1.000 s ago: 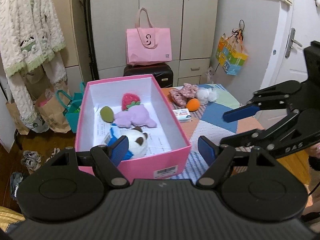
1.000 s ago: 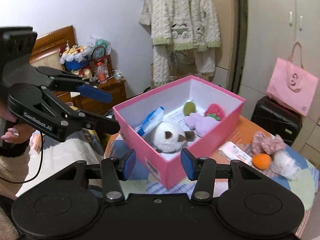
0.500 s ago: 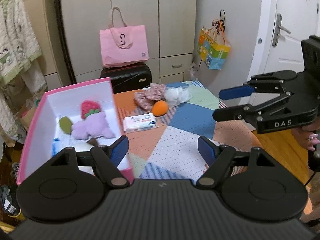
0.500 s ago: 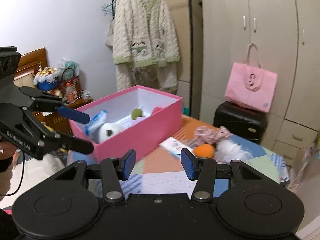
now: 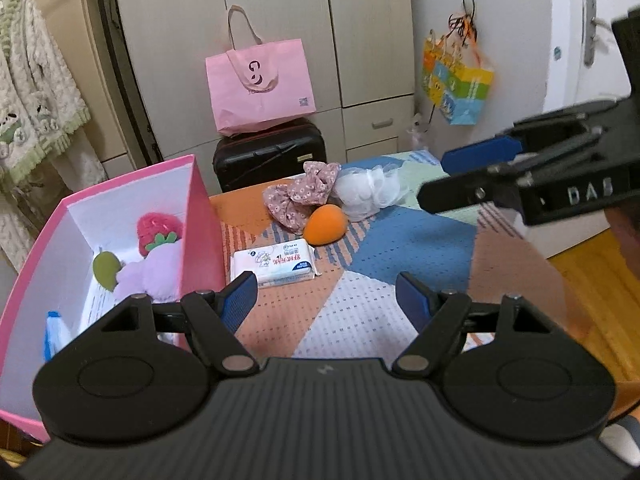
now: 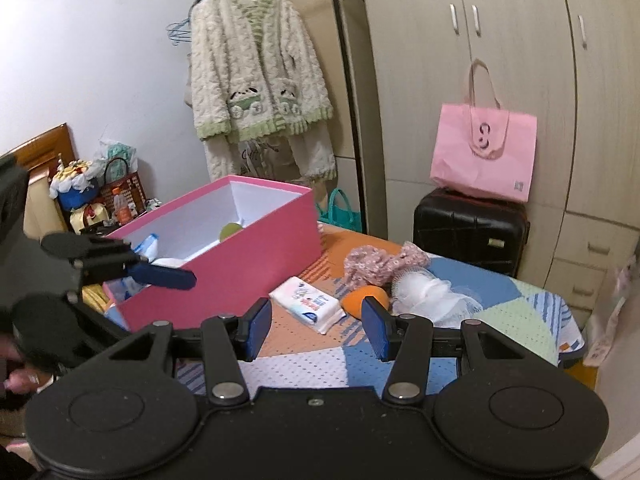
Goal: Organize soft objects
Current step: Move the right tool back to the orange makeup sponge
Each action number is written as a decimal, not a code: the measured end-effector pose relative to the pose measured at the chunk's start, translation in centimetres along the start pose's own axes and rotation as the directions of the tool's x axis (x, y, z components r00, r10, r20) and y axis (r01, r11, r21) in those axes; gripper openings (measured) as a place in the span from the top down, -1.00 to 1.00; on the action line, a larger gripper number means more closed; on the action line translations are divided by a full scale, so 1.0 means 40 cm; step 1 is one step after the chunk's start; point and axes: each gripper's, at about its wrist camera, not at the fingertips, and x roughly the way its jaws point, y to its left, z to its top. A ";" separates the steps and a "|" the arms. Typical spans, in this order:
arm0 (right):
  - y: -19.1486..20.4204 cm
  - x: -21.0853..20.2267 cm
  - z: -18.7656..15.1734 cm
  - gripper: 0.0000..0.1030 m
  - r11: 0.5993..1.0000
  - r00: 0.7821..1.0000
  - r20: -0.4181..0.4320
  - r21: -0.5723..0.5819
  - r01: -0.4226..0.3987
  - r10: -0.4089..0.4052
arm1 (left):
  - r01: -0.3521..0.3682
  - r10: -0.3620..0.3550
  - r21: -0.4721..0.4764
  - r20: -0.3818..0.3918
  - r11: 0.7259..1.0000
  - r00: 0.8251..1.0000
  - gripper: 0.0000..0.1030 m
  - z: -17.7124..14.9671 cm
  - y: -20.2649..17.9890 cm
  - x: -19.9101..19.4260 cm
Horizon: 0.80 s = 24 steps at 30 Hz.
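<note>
A: Our left gripper (image 5: 326,296) and right gripper (image 6: 316,326)?
B: Both released, nothing between the pads.
A: Soft stuff?
B: Orange ball (image 5: 325,224), floral scrunchie (image 5: 300,194), white puff (image 5: 366,192) mid-frame on the table (image 5: 400,240); pink box (image 5: 202,220) left.

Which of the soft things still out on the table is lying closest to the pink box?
The white tissue pack. It lies flat just beside the pink box, while the orange sponge, floral scrunchie and white mesh puff sit farther off.
</note>
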 end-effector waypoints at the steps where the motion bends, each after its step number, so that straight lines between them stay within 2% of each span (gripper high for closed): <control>1: -0.010 0.010 0.001 -0.07 1.000 1.000 0.000 0.001 0.002 -0.002 | -0.010 0.010 0.005 -0.002 1.000 1.000 -0.47 0.000 -0.006 0.015; 4: -0.038 0.042 0.000 -0.07 1.000 1.000 -0.009 0.006 0.003 -0.003 | -0.020 0.020 -0.006 -0.015 1.000 1.000 -0.47 0.004 -0.019 0.061; 8: -0.071 0.092 -0.001 -0.07 0.999 0.999 -0.029 0.030 -0.035 0.035 | -0.027 0.026 -0.052 -0.024 0.998 0.999 -0.47 0.009 -0.023 0.125; 10: -0.086 0.125 0.002 0.04 0.998 0.998 -0.039 0.034 -0.057 0.059 | -0.039 0.037 -0.081 -0.016 0.996 0.999 -0.47 0.008 -0.020 0.154; 11: -0.090 0.144 0.005 0.20 0.998 0.997 -0.045 0.030 -0.062 0.064 | -0.051 0.051 -0.092 -0.007 0.994 0.999 -0.46 0.006 -0.020 0.168; 12: -0.093 0.165 0.008 0.22 0.998 0.997 -0.049 0.023 -0.064 0.065 | -0.074 0.075 -0.104 0.003 0.992 0.997 -0.45 0.002 -0.021 0.184; 17: -0.125 0.249 0.010 0.22 0.997 0.995 -0.069 0.029 -0.072 0.074 | -0.191 0.193 -0.130 0.007 0.973 0.981 -0.43 -0.007 -0.019 0.248; 24: -0.164 0.317 0.002 0.20 0.994 0.992 -0.100 0.073 -0.075 0.082 | -0.251 0.252 -0.084 0.001 0.964 0.968 -0.43 -0.014 -0.021 0.293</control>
